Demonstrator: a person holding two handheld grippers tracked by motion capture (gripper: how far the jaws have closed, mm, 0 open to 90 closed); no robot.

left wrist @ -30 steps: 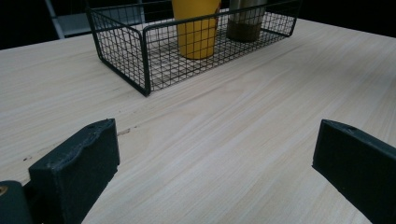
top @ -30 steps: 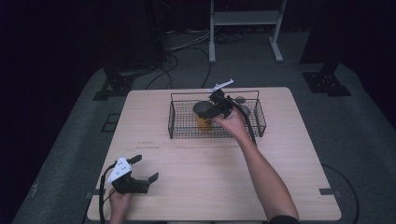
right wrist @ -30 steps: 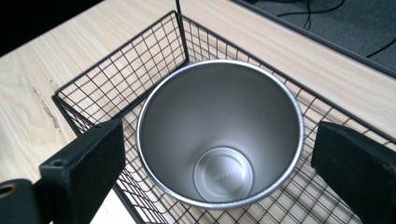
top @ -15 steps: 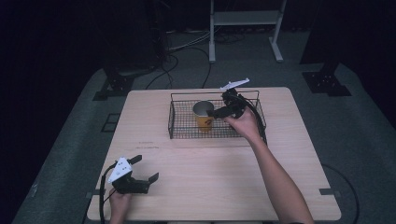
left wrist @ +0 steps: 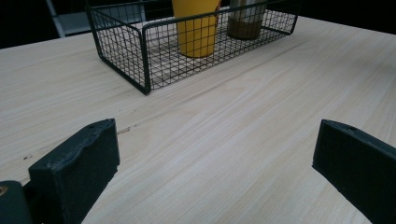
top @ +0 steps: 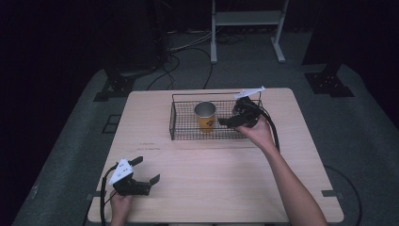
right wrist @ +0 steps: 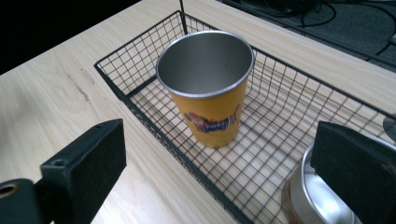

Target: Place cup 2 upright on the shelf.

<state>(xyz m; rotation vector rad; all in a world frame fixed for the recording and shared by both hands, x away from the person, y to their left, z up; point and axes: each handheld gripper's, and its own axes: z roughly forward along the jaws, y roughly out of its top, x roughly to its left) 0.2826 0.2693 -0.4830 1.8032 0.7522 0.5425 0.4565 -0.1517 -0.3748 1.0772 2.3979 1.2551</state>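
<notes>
A yellow metal cup [top: 205, 116] [right wrist: 208, 88] stands upright and empty in the left half of a black wire basket [top: 181, 126] [right wrist: 140, 65]. My right gripper [top: 229, 117] [right wrist: 219, 154] hangs open just right of the cup, over the basket, jaws wide apart and not touching it. A second steel cup [right wrist: 308, 200] stands in the basket close under my right jaw. My left gripper [top: 147, 170] [left wrist: 215, 149] rests open low over the bare table near the front left corner. From there the basket [left wrist: 140, 56], yellow cup [left wrist: 196, 28] and steel cup [left wrist: 245, 21] lie ahead.
The light wooden table [top: 211, 188] has wide free room in front of the basket. A cable [top: 273, 132] trails from my right gripper along the forearm. Dark floor, cables and a stand frame [top: 244, 19] lie beyond the far edge.
My right gripper has drawn back to the right, from over the yellow cup to beside it. The cup stays where it was. The left gripper has not moved.
</notes>
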